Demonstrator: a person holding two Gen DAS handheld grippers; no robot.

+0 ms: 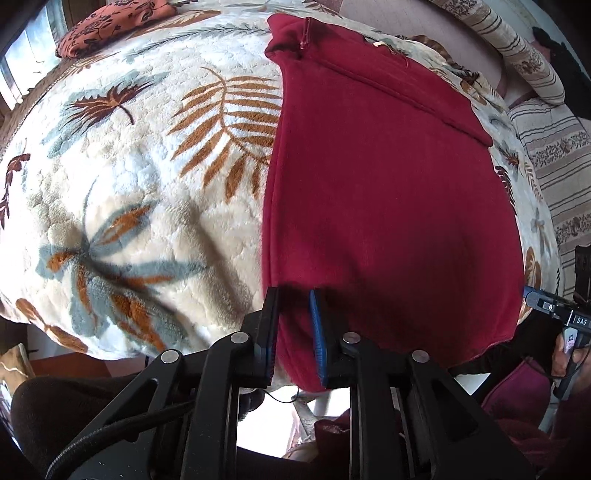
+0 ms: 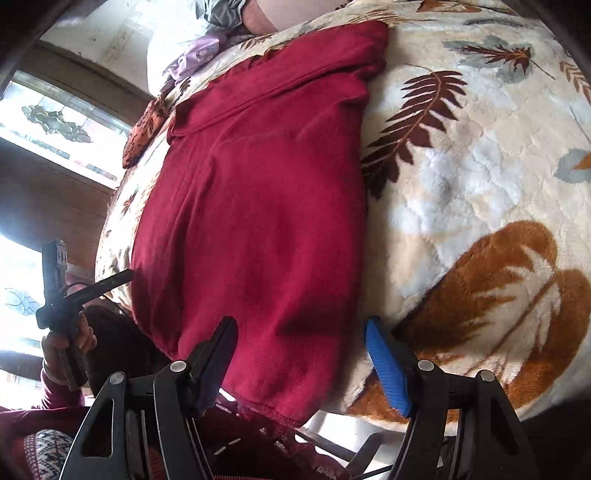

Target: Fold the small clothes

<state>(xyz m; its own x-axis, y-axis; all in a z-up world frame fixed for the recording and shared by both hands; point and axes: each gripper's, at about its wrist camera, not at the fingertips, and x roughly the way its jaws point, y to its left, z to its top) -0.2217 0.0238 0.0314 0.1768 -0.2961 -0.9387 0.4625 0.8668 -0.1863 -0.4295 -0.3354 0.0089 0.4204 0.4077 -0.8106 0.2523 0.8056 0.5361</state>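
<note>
A dark red garment (image 1: 388,184) lies flat and lengthwise on a cream fleece blanket with a leaf pattern (image 1: 147,166). Its near hem hangs over the bed's edge. My left gripper (image 1: 293,291) points steeply down at the hem's left corner. Its jaws stand slightly apart, with the red cloth lying loose between them. In the right wrist view the same garment (image 2: 258,203) runs away from me over the blanket (image 2: 461,166). My right gripper (image 2: 301,321) stands wide open astride the hem's right corner, and its pads are not touching the cloth.
An orange flowered cushion (image 1: 110,22) and striped pillows (image 1: 517,48) lie at the bed's far side. A window (image 2: 55,122) and a purple cloth (image 2: 199,55) are beyond the bed. A person's hand (image 2: 70,339) holds the other gripper's handle.
</note>
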